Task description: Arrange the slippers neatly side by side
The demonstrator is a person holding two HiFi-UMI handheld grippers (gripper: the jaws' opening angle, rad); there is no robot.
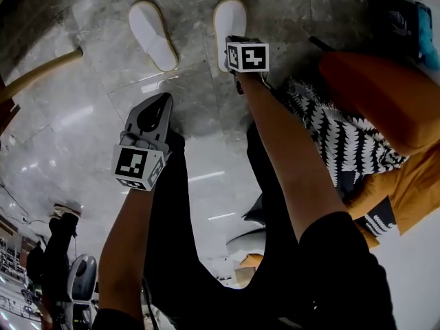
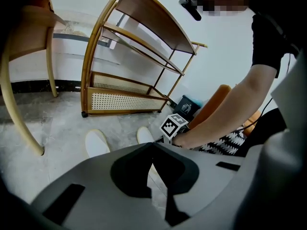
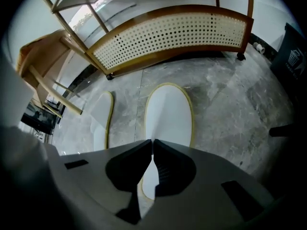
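Note:
Two white slippers lie on the grey marble floor. The left slipper (image 1: 152,33) (image 3: 100,121) is angled, and the right slipper (image 1: 229,19) (image 3: 168,111) lies beside it with a gap between them. My right gripper (image 1: 246,56) (image 3: 152,141) is down at the near end of the right slipper. Its jaws are closed, with a thin sliver of white between the tips. My left gripper (image 1: 163,102) (image 2: 152,143) hangs shut and empty above the floor, short of the left slipper (image 2: 97,143).
A curved rattan and wood shelf (image 2: 129,95) (image 3: 168,32) stands just beyond the slippers. A wooden chair leg (image 1: 41,71) is at the left. An orange seat (image 1: 385,95) with black-and-white patterned cloth (image 1: 337,136) is at the right, and a dark bin (image 2: 188,107) stands near the shelf.

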